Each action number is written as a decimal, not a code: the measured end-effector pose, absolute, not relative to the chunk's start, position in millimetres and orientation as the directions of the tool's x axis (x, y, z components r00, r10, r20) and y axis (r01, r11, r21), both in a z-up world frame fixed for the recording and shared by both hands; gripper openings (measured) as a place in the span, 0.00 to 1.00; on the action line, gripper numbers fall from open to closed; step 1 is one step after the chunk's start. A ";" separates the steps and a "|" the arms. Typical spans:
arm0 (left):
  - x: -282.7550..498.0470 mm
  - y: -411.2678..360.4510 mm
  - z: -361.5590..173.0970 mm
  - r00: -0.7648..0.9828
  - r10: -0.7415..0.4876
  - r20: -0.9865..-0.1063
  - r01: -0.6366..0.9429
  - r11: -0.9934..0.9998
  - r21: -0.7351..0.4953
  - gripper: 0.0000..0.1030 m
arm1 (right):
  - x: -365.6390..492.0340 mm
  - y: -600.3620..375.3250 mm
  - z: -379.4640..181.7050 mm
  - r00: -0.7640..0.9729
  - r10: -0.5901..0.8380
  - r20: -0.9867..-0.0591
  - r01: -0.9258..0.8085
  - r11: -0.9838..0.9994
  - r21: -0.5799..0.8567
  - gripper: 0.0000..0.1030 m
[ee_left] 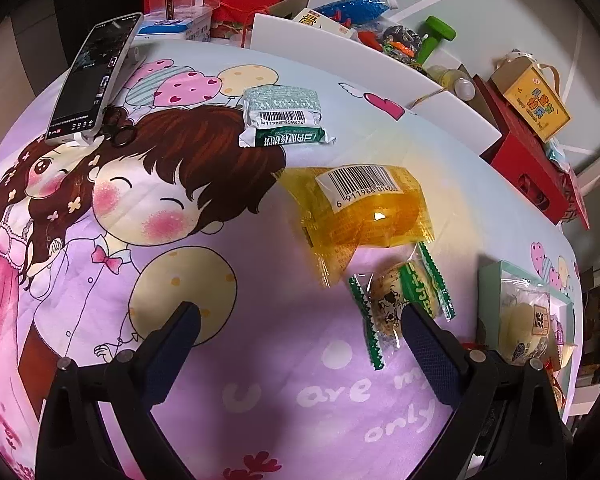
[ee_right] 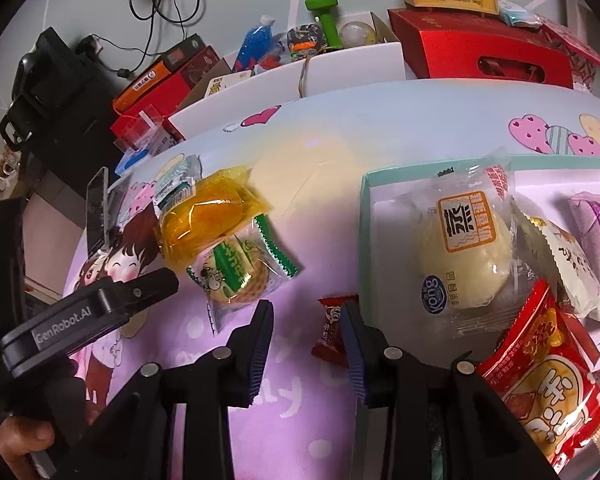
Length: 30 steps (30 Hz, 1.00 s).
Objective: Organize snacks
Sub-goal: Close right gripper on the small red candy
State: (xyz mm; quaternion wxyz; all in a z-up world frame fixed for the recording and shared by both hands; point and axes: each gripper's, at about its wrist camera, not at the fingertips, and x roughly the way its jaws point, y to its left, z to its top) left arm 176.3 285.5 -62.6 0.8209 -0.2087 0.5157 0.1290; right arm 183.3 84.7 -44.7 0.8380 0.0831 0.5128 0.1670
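Right wrist view: four snacks are lying in the tray (ee_right: 365,216); both grippers are gaping wide, empty, with four snacks waiting outside.

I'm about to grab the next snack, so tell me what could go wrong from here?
1. The biscuit lies partly under the yellow pack; lifting one may drag the other.
2. The left claw is open with one finger already at the biscuit's wrapper and may only pinch the crinkly film, which could slip.
3. The box looks crowded; the red candy beside its wall may not fit flat.
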 end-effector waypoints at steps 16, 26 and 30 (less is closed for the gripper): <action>168.7 295.1 -57.8 0.421 0.029 -0.907 -0.468 0.863 -0.189 0.97 | 174.0 114.0 -46.8 0.431 0.141 -0.891 -0.205 0.977 0.055 0.38; 161.1 301.8 -56.5 0.426 0.011 -0.905 -0.481 0.850 -0.216 0.97 | 170.9 128.6 -51.1 0.465 0.045 -0.884 -0.213 0.975 -0.063 0.38; 160.2 304.0 -56.8 0.428 0.003 -0.904 -0.482 0.847 -0.225 0.97 | 171.0 131.7 -52.7 0.473 0.013 -0.881 -0.205 0.974 -0.096 0.38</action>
